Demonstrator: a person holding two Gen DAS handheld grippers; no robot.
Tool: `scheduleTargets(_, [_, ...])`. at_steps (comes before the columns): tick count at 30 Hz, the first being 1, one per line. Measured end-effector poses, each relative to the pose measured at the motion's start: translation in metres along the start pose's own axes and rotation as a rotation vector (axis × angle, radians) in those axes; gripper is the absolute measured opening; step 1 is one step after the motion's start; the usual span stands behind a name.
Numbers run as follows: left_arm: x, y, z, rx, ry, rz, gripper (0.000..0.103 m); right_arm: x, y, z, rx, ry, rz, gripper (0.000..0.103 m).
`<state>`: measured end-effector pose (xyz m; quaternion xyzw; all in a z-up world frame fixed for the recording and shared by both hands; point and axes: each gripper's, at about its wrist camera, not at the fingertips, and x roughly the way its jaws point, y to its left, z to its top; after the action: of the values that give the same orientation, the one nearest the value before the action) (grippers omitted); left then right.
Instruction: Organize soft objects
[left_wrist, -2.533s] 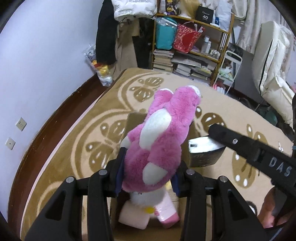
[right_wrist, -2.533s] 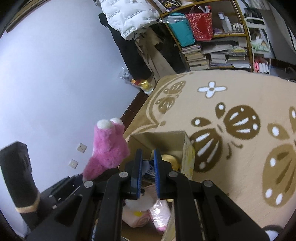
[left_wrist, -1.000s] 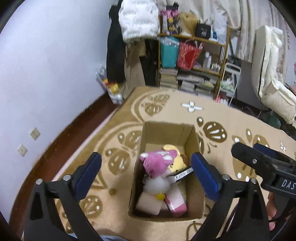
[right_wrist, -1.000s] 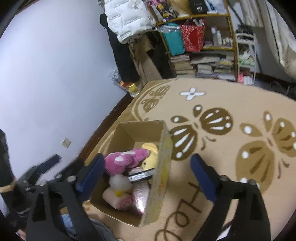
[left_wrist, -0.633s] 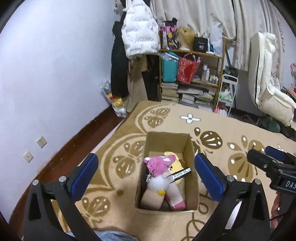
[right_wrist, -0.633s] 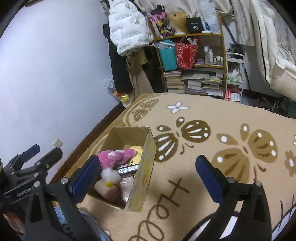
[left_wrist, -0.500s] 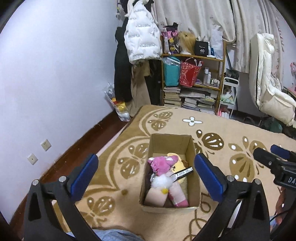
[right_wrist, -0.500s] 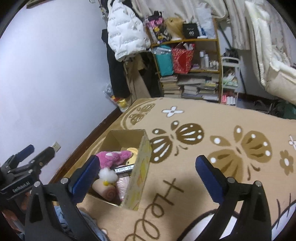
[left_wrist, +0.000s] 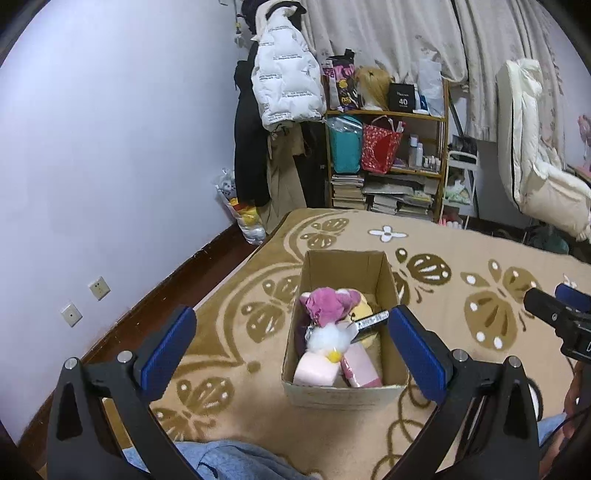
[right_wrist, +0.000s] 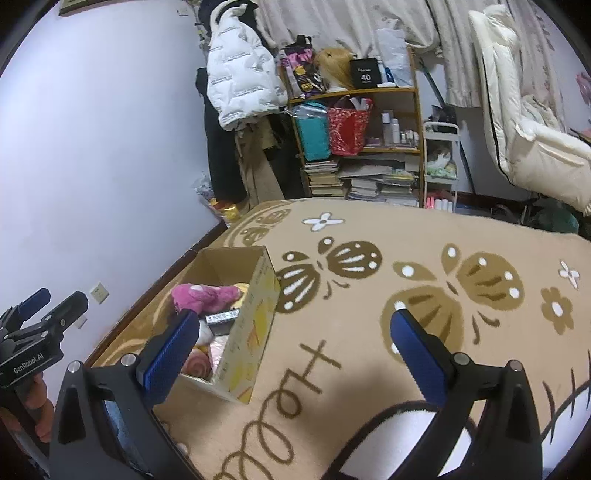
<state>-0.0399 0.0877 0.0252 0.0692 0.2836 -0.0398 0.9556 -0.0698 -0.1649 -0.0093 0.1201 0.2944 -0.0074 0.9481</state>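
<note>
An open cardboard box (left_wrist: 341, 394) stands on the beige rug. Inside lie a pink plush bear (left_wrist: 330, 302), a white fluffy toy with a yellow beak (left_wrist: 330, 341), a pale pink roll (left_wrist: 314, 373), a yellow plush (left_wrist: 365, 308) and a small silver box (left_wrist: 371, 320). My left gripper (left_wrist: 291, 341) is open and empty, held above and in front of the box. My right gripper (right_wrist: 293, 343) is open and empty, to the right of the box (right_wrist: 251, 332). The pink bear (right_wrist: 205, 295) shows there too.
The patterned rug (right_wrist: 406, 295) spreads to the right. A cluttered shelf (left_wrist: 388, 162) with bags and books stands at the back, coats (left_wrist: 284, 85) hang beside it, a white folded mattress (left_wrist: 532, 177) leans at right. A purple wall (left_wrist: 110, 166) and dark floor strip run left.
My left gripper let go of the pink bear into the box and opened wide. Both grippers opened and drew up and back, so the box now looks smaller.
</note>
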Motion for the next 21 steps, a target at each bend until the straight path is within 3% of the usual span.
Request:
scheduleTargets(9, [0.001, -0.023, -0.010, 0.093, -0.010, 0.005, 0.102, 0.002, -0.002, -0.016, -0.042, -0.016, -0.041, 0.103])
scheduleTargets(21, [0.006, -0.023, -0.010, 0.095, -0.001, 0.003, 0.102, 0.012, -0.004, -0.029, -0.046, 0.025, -0.054, 0.103])
